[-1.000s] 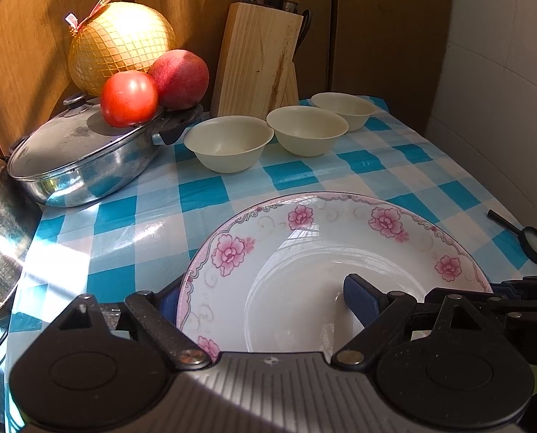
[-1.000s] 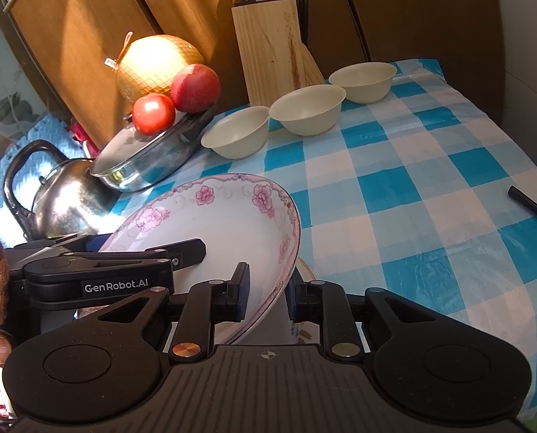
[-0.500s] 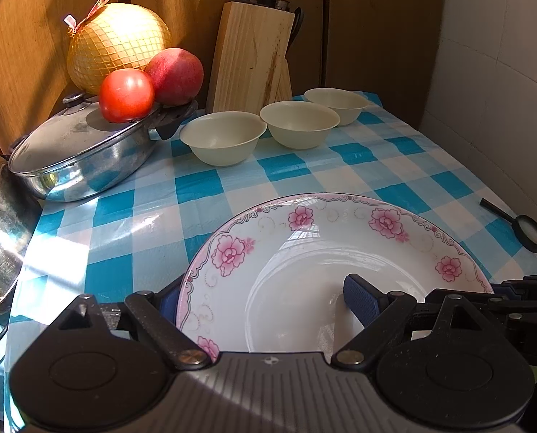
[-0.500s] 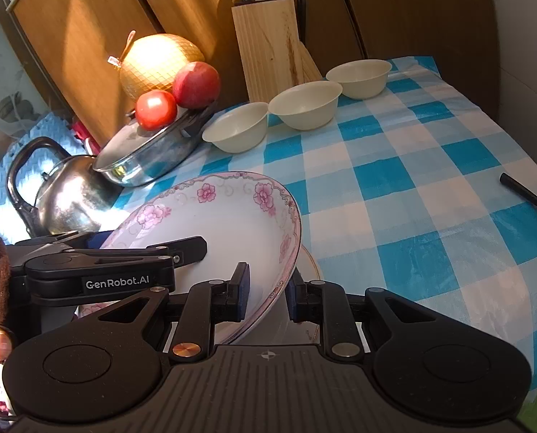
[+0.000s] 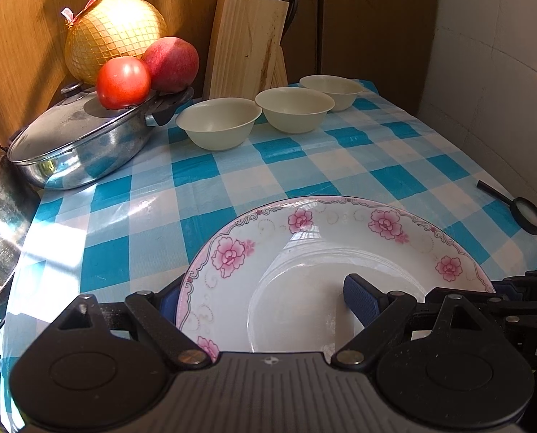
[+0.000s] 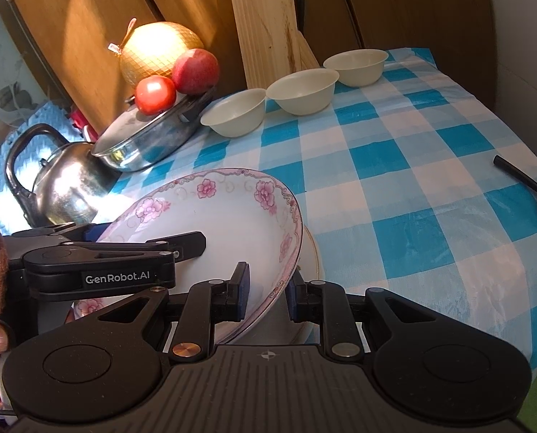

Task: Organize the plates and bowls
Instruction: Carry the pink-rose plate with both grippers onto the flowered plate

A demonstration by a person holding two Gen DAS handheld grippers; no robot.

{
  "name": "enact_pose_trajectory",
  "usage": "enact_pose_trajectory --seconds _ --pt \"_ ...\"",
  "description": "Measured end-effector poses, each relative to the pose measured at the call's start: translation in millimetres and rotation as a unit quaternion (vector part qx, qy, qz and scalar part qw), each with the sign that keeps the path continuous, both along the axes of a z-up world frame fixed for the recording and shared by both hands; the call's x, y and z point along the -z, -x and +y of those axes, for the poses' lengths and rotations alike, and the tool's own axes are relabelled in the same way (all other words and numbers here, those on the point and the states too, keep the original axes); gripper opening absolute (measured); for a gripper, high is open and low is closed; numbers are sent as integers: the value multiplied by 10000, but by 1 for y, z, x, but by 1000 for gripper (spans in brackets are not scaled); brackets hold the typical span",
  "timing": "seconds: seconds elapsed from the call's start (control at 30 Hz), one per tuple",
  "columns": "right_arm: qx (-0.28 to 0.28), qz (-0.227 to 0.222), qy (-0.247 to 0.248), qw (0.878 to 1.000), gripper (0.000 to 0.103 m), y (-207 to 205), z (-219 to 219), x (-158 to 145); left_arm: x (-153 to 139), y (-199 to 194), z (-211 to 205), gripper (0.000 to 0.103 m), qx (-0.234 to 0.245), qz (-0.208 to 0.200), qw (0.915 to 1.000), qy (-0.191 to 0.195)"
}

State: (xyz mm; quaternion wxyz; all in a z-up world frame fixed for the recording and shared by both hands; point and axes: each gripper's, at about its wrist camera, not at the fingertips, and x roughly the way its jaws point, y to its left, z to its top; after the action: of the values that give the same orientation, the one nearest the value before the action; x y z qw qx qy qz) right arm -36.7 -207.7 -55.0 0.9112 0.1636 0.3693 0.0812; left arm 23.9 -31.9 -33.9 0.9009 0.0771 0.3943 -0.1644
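Observation:
A white plate with pink flowers (image 5: 319,252) (image 6: 210,213) is held by both grippers above the checked tablecloth (image 5: 261,166). My left gripper (image 5: 265,299) is shut on its near-left rim, one pad inside the plate and one under it. My right gripper (image 6: 266,288) is shut on its right rim. The left gripper also shows in the right wrist view (image 6: 182,245). Another white dish (image 6: 310,256) lies under the plate, mostly hidden. Three cream bowls (image 5: 218,121) (image 5: 293,108) (image 5: 331,90) stand in a row at the back.
A steel lidded pan (image 5: 81,140) with a tomato (image 5: 123,81), an apple (image 5: 171,63) and a netted pomelo (image 5: 113,32) sits back left. A knife block (image 5: 247,43) stands behind the bowls. A kettle (image 6: 62,180) is at the left. A magnifying glass (image 5: 521,209) lies right.
Both grippers have drawn back and up a little with the plate, so the bowls and pan look slightly farther. The grip on the plate is unchanged.

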Motion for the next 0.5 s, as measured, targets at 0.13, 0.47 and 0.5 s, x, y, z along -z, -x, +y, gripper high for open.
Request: enact_pose_trajectory --seconds 0.13,0.47,0.5 --pt "-18 5 117 9999 28 2 3 1 2 1 -1 83 6 35 10000 -21" --pt "-64 1 333 9994 29 6 8 4 7 1 2 82 21 139 9999 28" --pt "-73 -1 353 9993 29 6 9 3 8 2 -1 82 78 60 9999 -102"
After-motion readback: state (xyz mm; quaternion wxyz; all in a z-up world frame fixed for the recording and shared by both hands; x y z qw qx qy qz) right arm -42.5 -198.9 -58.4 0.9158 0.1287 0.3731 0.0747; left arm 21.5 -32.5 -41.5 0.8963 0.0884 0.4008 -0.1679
